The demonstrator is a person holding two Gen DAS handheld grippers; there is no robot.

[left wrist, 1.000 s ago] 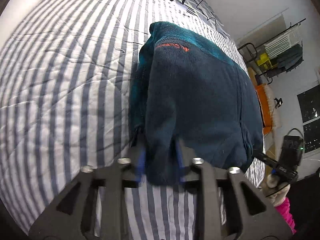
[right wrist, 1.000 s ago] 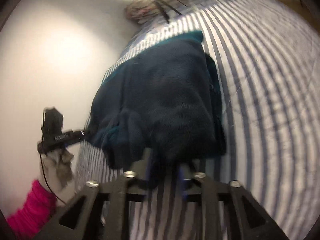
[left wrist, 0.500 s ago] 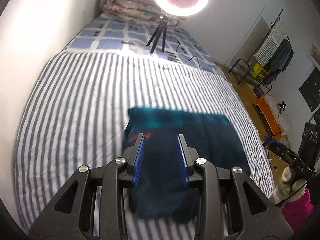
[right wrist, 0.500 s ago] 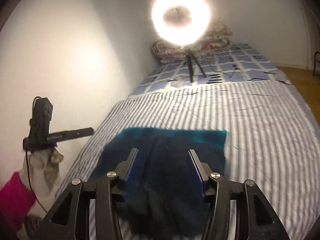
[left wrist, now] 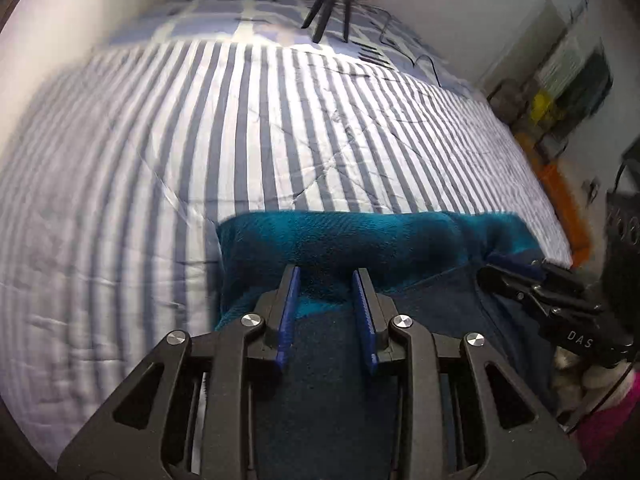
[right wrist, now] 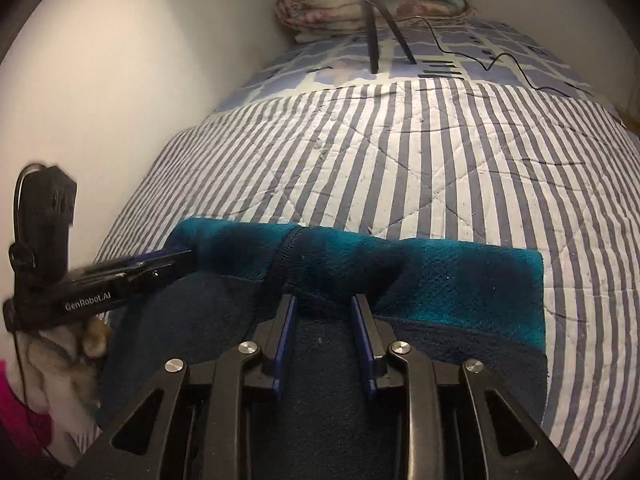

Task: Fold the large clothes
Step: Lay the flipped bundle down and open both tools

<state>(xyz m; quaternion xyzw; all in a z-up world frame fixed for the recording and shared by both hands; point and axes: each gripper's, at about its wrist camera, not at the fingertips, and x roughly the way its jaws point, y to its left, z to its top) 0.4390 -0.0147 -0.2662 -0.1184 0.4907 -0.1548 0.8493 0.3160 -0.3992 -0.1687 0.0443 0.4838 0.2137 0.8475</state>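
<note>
A dark navy fleece jacket (left wrist: 400, 320) with a teal band (left wrist: 360, 236) along its far edge lies folded on the striped quilt (left wrist: 240, 140). My left gripper (left wrist: 325, 280) rests on its near left part, shut on a bunched fold of teal fleece. In the right wrist view the same jacket (right wrist: 460, 280) spreads across the bed. My right gripper (right wrist: 323, 302) is closing, and a pucker of fleece sits pinched between its blue pads. Each gripper also shows in the other's view: the right gripper (left wrist: 516, 268) at the jacket's right end, the left gripper (right wrist: 176, 260) at its left end.
A ring-light tripod (right wrist: 376, 32) and its cable stand on the far checked sheet, before a folded floral quilt (right wrist: 376, 4). A white wall (right wrist: 120, 80) runs along the left of the bed. A laundry rack (left wrist: 572, 68) and orange item (left wrist: 560, 192) stand beyond the right bed edge. A pink sleeve (left wrist: 616, 408) shows.
The fleece hung lifted from both grippers; now it lies folded over on the quilt. Both grippers swept forward and down. The right jaws spread wide midway, then narrowed onto the fleece.
</note>
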